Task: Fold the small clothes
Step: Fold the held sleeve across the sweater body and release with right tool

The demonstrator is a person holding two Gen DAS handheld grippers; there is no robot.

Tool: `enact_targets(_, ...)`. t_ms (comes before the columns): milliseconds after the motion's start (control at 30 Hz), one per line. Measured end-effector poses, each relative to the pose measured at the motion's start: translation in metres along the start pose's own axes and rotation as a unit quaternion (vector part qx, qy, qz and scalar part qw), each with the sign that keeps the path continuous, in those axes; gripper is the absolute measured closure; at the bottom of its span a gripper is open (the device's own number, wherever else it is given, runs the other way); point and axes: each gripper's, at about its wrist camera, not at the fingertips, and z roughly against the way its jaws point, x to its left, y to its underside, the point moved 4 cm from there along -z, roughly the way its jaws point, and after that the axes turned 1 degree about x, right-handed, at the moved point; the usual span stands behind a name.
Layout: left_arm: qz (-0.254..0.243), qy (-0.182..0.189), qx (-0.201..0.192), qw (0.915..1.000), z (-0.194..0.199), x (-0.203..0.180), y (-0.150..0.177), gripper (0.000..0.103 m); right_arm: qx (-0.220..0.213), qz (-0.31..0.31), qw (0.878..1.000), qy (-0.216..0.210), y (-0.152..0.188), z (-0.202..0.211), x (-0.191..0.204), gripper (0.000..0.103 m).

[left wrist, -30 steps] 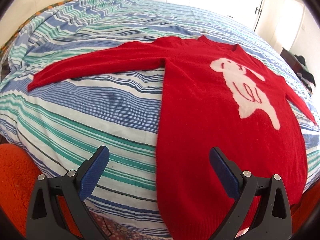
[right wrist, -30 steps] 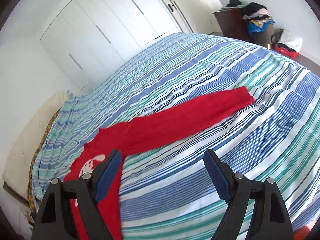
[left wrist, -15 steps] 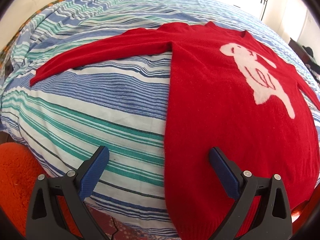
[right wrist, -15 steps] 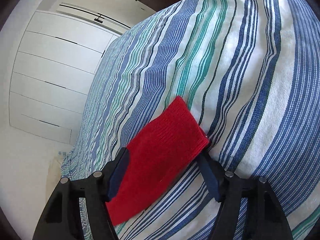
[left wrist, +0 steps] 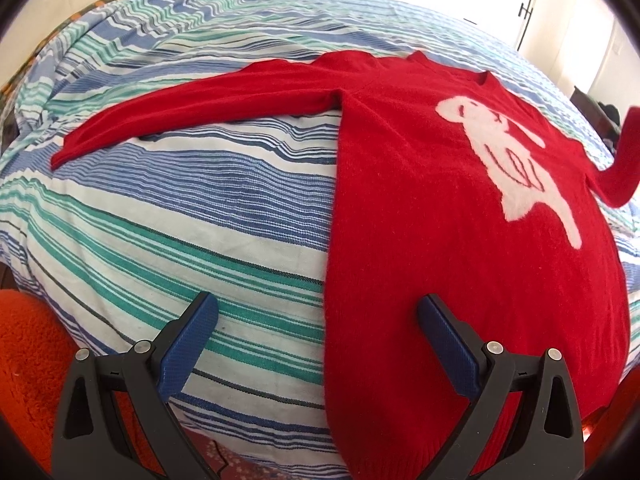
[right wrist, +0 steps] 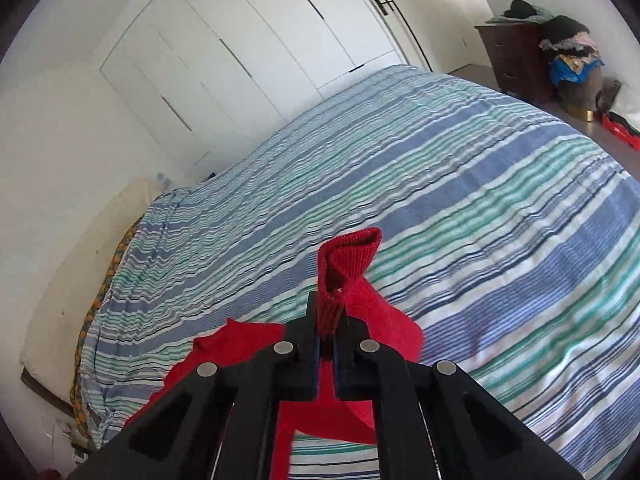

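Your left gripper (left wrist: 316, 316) hovered with its fingers spread wide, the red sweater (left wrist: 440, 208) flat on the striped bed (left wrist: 200, 200) ahead, its side edge between them. Your right gripper (right wrist: 326, 328) had its fingers clamped on the sleeve cuff (right wrist: 352, 256), lifted above the bed.

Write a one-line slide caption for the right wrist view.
Right tongs shut on the red sweater's cuff, lifted above the striped bedspread.

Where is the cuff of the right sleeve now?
In the right wrist view, the cuff sticks up from the shut right claw, lifted above the striped bedspread.
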Motion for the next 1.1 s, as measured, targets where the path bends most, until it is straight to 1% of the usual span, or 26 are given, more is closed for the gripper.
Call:
enact_targets(33, 0.004, 0.004, -0.002, 1.0, 0.002, 0.002, 0.0, 0.002, 0.005, 0.019, 1.0, -0.022, -0.003, -0.007, 0.031, 0.099)
enact_targets(100, 0.014, 0.011, -0.004, 0.9998, 0.005, 0.006, -0.001, 0.002, 0.02, 0.053, 0.996, -0.063, 0.003, -0.026, 0.096, 0.099)
enact_targets(133, 0.021, 0.015, -0.005, 0.9997, 0.006, 0.009, -0.001, 0.002, 0.029, 0.069, 0.994, -0.079, 0.013, -0.035, 0.125, 0.099)
enact_targets(233, 0.04, 0.022, -0.009, 0.9989, 0.01, 0.019, -0.003, 0.002, 0.053, 0.117, 0.986, -0.106, 0.039, -0.066, 0.193, 0.099)
enact_targets(333, 0.06, 0.026, -0.009, 0.9978, 0.011, 0.029, -0.003, 0.002, 0.081, 0.129, 0.98, -0.128, 0.079, -0.097, 0.236, 0.099)
enact_targets(433, 0.077, 0.029, -0.005, 0.9966, 0.009, 0.037, -0.003, 0.002, 0.111, 0.126, 0.976, -0.135, 0.121, -0.133, 0.254, 0.098)
enact_targets(500, 0.081, 0.028, -0.003, 0.9963, 0.008, 0.038, -0.002, 0.002, 0.143, 0.131, 0.972, -0.134, 0.15, -0.159, 0.262, 0.091)
enact_targets(533, 0.081, 0.028, -0.004, 0.9963, 0.008, 0.038, -0.002, 0.002, 0.173, 0.129, 0.967, -0.135, 0.164, -0.171, 0.264, 0.066)
enact_targets(567, 0.079, 0.027, -0.004, 0.9965, 0.009, 0.037, -0.002, 0.002, 0.197, 0.119, 0.963, -0.143, 0.176, -0.179, 0.261, 0.041)
enact_targets(600, 0.077, 0.026, -0.004, 0.9967, 0.008, 0.036, -0.002, 0.002, 0.209, 0.106, 0.959, -0.161, 0.184, -0.182, 0.257, 0.038)
enact_targets(633, 0.075, 0.024, -0.004, 0.9969, 0.008, 0.035, -0.001, 0.002, 0.215, 0.095, 0.955, -0.181, 0.188, -0.181, 0.251, 0.038)
enact_targets(667, 0.073, 0.023, -0.003, 0.997, 0.007, 0.035, -0.001, 0.002, 0.216, 0.087, 0.954, -0.19, 0.19, -0.181, 0.242, 0.038)
enact_targets(733, 0.069, 0.019, 0.0, 0.9974, 0.005, 0.033, 0.0, 0.002, 0.215, 0.062, 0.958, -0.181, 0.188, -0.18, 0.209, 0.038)
enact_targets(767, 0.067, 0.017, 0.001, 0.9976, 0.004, 0.032, 0.0, 0.002, 0.218, 0.043, 0.96, -0.167, 0.186, -0.181, 0.182, 0.038)
enact_targets(800, 0.065, 0.016, 0.002, 0.9978, 0.004, 0.031, 0.0, 0.002, 0.227, 0.027, 0.964, -0.137, 0.186, -0.185, 0.15, 0.039)
enact_targets(833, 0.062, 0.014, 0.003, 0.998, 0.003, 0.03, 0.0, 0.002, 0.241, 0.017, 0.968, -0.075, 0.188, -0.191, 0.113, 0.04)
enact_targets(867, 0.06, 0.013, 0.003, 0.9981, 0.002, 0.028, 0.0, 0.002, 0.257, 0.009, 0.966, 0.01, 0.19, -0.196, 0.071, 0.055)
enact_targets(900, 0.057, 0.012, 0.003, 0.9983, 0.002, 0.028, 0.0, 0.002, 0.263, -0.001, 0.963, 0.06, 0.19, -0.194, 0.036, 0.081)
enact_targets(933, 0.055, 0.011, 0.003, 0.9984, 0.002, 0.026, 0.0, 0.002, 0.257, -0.012, 0.964, 0.074, 0.185, -0.187, 0.012, 0.103)
enact_targets(967, 0.054, 0.011, 0.001, 0.9985, 0.003, 0.025, 0.001, 0.002, 0.234, -0.012, 0.969, 0.076, 0.177, -0.177, 0.002, 0.1)
enact_targets(1000, 0.052, 0.011, 0.0, 0.9986, 0.003, 0.024, 0.0, 0.002, 0.214, 0.011, 0.972, 0.093, 0.169, -0.167, 0.002, 0.093)
enact_targets(1033, 0.05, 0.011, -0.002, 0.9987, 0.003, 0.023, -0.001, 0.002, 0.202, 0.046, 0.973, 0.098, 0.164, -0.159, 0.01, 0.093)
enact_targets(1100, 0.043, 0.008, -0.005, 0.999, 0.002, 0.02, -0.003, 0.002, 0.191, 0.103, 0.975, 0.046, 0.157, -0.146, 0.04, 0.093)
